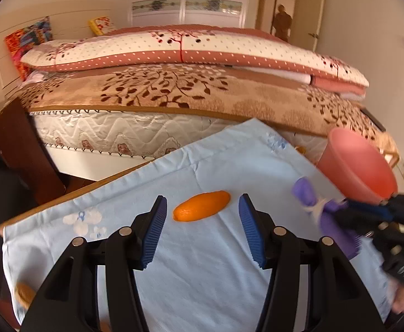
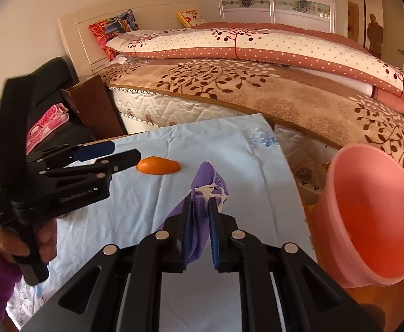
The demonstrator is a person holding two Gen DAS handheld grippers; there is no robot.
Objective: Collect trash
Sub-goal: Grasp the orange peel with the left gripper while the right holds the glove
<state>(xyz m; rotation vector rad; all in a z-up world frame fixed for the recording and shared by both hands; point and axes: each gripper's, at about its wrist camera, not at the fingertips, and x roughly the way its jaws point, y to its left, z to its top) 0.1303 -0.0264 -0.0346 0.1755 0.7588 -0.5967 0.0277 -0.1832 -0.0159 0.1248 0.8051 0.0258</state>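
Left of the pink bin, our left gripper hangs released over the orange peel on the blue cloth: light, stiff, best pinched across. Nearer the bin, our right gripper clenches the limp purple mask. The bin's floor stays hidden.

The left tongs stand wide apart above the light blue cloth on the table, an orange peel lying just past their tips. At right, the right tongs pinch a crumpled purple face mask beside a pink bin.
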